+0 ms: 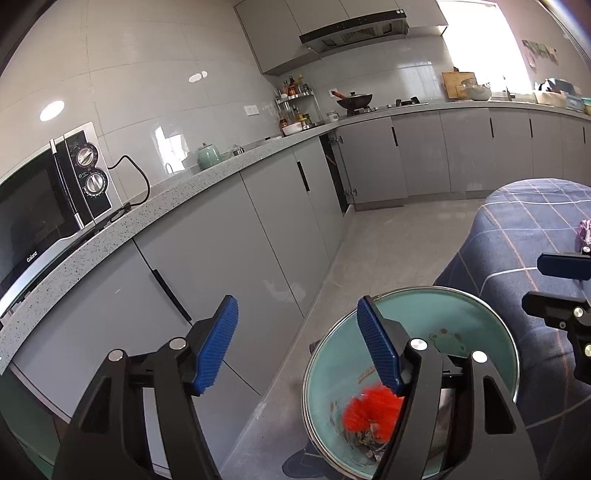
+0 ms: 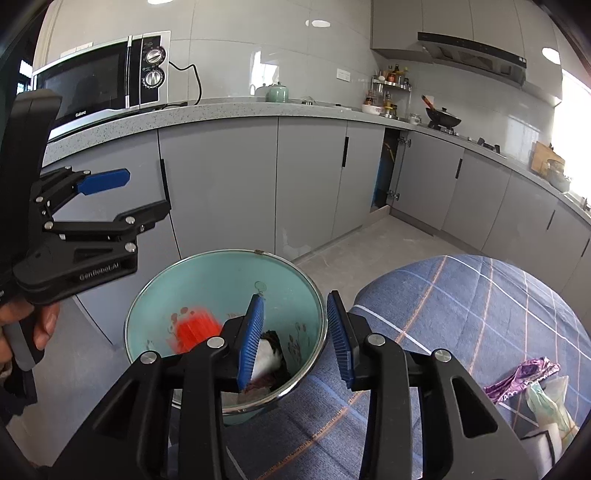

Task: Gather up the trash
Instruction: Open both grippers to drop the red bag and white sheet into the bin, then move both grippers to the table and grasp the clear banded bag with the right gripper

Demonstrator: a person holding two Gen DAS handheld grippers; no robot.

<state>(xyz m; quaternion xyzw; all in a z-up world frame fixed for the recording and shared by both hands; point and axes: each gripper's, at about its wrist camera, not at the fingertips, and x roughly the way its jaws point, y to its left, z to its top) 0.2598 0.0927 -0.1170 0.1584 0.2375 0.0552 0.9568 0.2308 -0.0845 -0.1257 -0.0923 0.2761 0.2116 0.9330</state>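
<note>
Grey kitchen floor [image 1: 388,240], speckled countertop [image 1: 207,177], checked cloth [image 2: 480,314].

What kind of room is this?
It looks like a home kitchen. There's a microwave on a long grey counter, a black wok on the stove under a range hood, and a rack of sauce bottles.
</note>
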